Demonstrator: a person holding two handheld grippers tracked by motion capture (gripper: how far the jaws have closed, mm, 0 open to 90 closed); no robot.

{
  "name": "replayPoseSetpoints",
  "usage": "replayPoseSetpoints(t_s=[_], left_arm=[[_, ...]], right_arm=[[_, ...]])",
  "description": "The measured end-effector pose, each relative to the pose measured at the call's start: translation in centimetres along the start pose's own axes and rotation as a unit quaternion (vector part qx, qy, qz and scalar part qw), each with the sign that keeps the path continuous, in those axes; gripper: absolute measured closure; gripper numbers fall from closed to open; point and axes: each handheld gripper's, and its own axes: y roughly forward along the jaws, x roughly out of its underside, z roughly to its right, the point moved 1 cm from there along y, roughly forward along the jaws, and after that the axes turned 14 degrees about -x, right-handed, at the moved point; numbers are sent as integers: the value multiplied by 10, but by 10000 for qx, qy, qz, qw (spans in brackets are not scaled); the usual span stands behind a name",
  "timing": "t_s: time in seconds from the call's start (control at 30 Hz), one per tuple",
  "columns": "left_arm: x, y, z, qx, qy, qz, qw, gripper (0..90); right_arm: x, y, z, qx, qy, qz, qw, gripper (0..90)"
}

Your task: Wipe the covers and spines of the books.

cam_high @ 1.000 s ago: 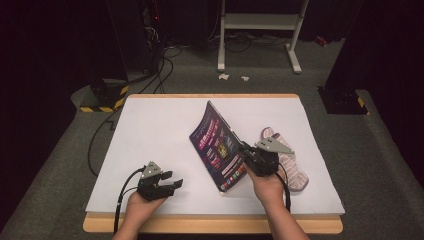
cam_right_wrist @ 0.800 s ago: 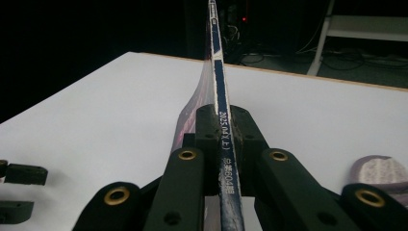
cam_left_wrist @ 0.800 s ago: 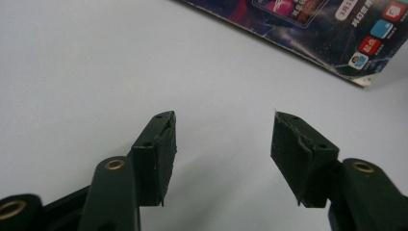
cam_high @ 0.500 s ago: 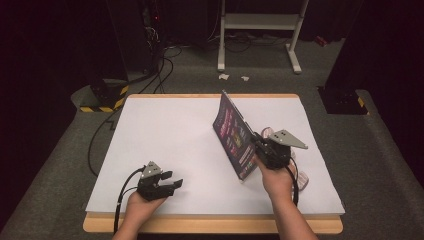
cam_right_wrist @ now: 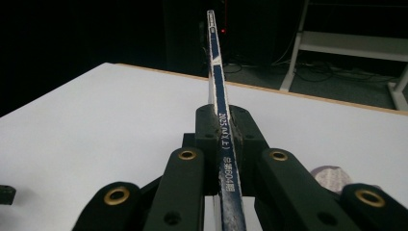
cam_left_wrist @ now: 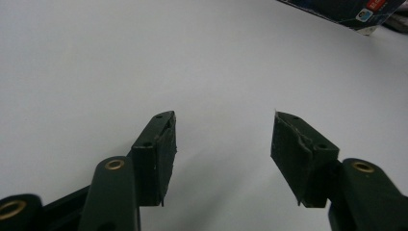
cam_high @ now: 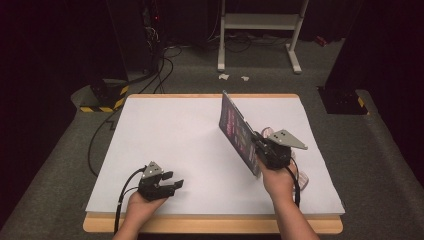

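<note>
White table, magazine in right claw

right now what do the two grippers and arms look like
Both are black two-jaw tools with brass-coloured rivets. The right gripper carries a grey three-cornered plate on top; the left gripper has a smaller grey piece. A black cable trails from each. The forearms are bare, no sleeves in sight.

light: bright on table | surroundings: dark | focus: soft, slight blur
</note>
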Motion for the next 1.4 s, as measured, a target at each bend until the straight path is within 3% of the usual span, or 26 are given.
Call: replayPoseSetpoints(t_s=[0.6, 0.8, 1.07, 1.4], left_arm=[[0, 1, 0, 1, 34, -18, 10000, 420], [0, 0, 0, 3, 18, -16, 10000, 420], [0, 0, -2, -9, 27, -12, 10000, 420], [0, 2, -1, -9, 52, -49, 10000, 419]], right_arm=[[5, 13, -33, -444, -140, -78, 9989, 842], [14, 26, -50, -741, -136, -268, 9968, 842], [33, 47, -73, -905, -278, -616, 9936, 842], [55, 63, -85, -1023, -310, -876, 9904, 841]])
